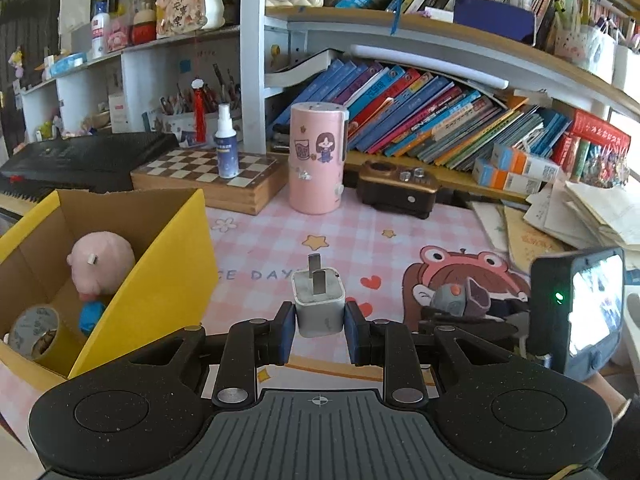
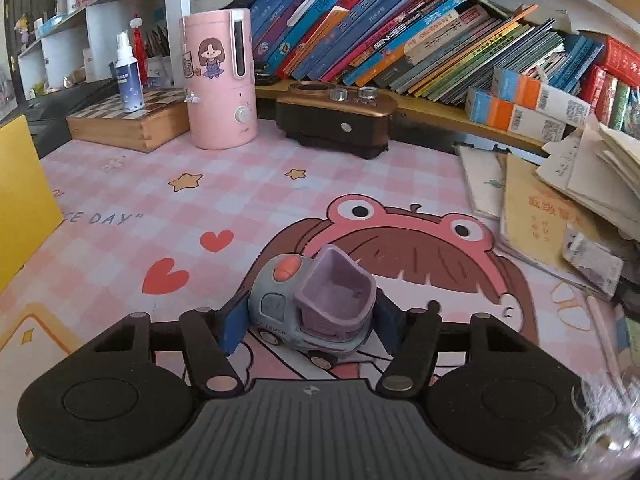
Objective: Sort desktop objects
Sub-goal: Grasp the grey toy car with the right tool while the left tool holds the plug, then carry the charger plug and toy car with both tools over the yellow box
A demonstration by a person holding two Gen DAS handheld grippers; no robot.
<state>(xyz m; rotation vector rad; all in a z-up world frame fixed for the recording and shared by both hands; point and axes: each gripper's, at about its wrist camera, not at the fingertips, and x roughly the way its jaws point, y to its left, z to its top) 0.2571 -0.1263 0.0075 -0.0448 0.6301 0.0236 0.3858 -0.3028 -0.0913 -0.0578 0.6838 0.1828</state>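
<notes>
Blue pads of the left gripper (image 1: 320,320) were clamped on a white plug adapter (image 1: 319,304), one pad flat on each side face; the adapter sat upright between them with its two metal prongs (image 1: 316,276) pointing up and away from the camera, clear of the pink checked desk mat (image 1: 360,236). To the left of this gripper stood an open yellow cardboard box (image 1: 160,280); inside it lay a pink plush toy (image 1: 104,264), a roll of tape (image 1: 34,330) and a small blue item partly hidden under the plush. Beyond the adapter, at the back of the mat, stood a pink cylinder with cartoon stickers (image 1: 318,160), a spray bottle (image 1: 226,142) on a chessboard box (image 1: 208,180), and a brown box with two knobs (image 1: 396,188).

In the right wrist view the right gripper (image 2: 308,320) straddled a toy truck (image 2: 316,304) with a grey-blue cab, an orange dome on the roof and a purple tipper bed. Left pad lay against the cab side; right pad sat close behind the purple bed, contact there could not be confirmed. Truck wheels rested on the mat, on the printed cartoon figure with the frog hat (image 2: 400,240). The left wrist view showed the same truck (image 1: 460,300) at right, between the right gripper's fingers.

Loose papers and booklets (image 2: 560,200) were piled at the right edge of the mat; slanted books (image 2: 400,40) filled the shelf behind
</notes>
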